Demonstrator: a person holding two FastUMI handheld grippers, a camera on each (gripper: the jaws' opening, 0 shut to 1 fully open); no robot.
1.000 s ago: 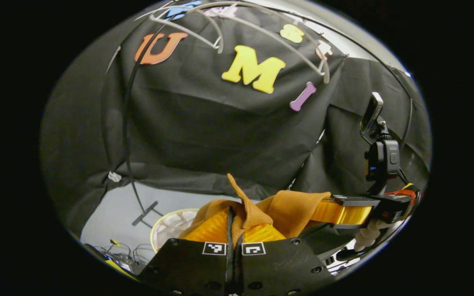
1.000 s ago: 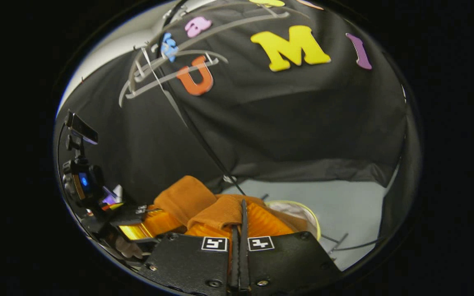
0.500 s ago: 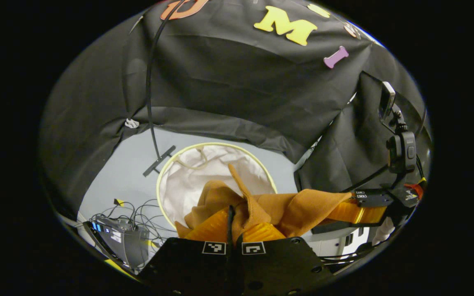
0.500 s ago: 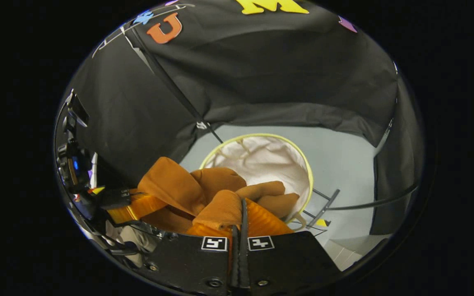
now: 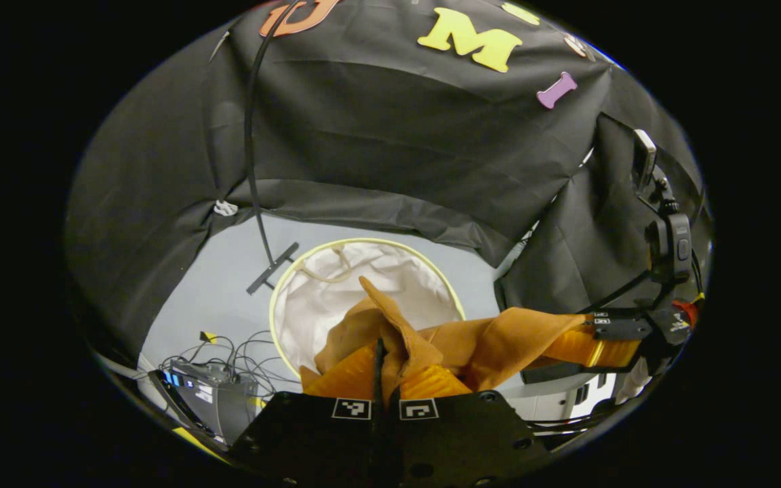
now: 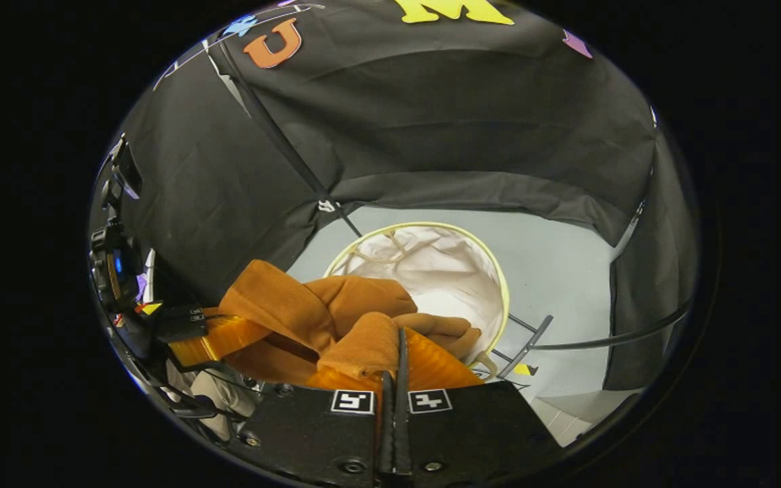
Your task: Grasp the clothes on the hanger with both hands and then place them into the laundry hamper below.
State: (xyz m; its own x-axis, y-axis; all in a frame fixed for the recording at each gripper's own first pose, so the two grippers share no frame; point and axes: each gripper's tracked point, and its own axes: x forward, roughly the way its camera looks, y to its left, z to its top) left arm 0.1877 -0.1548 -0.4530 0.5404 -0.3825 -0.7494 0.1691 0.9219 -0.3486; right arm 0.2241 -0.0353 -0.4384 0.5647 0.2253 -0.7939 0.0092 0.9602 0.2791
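Both claws, left claw (image 5: 385, 379) and right claw (image 6: 396, 369), clamp orange clothes (image 5: 499, 339) above the hamper (image 5: 309, 261).

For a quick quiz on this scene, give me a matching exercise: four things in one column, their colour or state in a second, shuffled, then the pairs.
Things:
1. garment
2. laundry hamper
3. left gripper
4. floor

States:
A. pale grey
B. orange-brown, bunched
C. white liner, pale yellow rim, open top
D. shut on the garment

Pairs: 1-B, 2-C, 3-D, 4-A
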